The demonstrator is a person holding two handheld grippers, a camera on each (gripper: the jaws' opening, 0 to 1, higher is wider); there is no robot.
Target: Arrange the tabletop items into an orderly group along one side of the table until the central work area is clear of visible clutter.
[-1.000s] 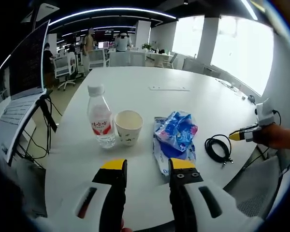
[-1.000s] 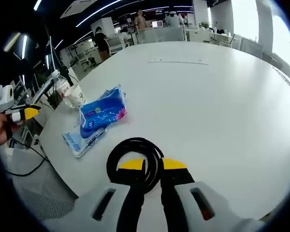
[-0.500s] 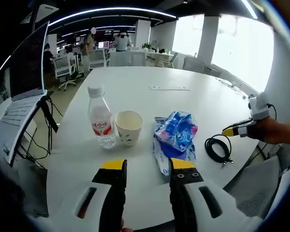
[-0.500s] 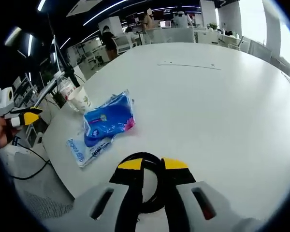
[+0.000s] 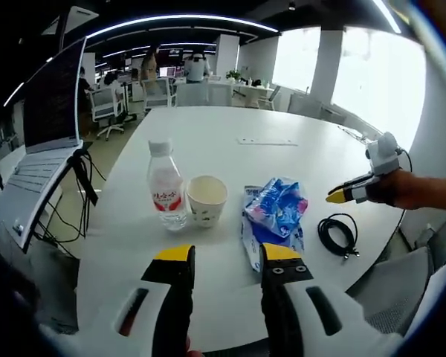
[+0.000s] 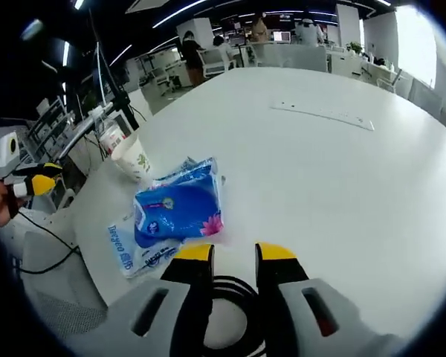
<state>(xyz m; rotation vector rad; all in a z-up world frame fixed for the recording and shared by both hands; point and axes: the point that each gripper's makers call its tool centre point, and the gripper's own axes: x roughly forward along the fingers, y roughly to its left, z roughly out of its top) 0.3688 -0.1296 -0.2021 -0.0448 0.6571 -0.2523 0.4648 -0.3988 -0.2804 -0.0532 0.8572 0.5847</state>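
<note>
Ahead of the parted, empty left gripper (image 5: 225,255) jaws, a white table (image 5: 230,156) stretches toward office desks (image 5: 201,88); right gripper (image 6: 234,253) likewise spread.

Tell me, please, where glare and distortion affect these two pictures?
Left gripper view: the windows behind the white table blow out to pure white, and the table's edge bows from fisheye distortion. Right gripper view: the blue packet is sharp, while the far office looks dim and bent.
</note>
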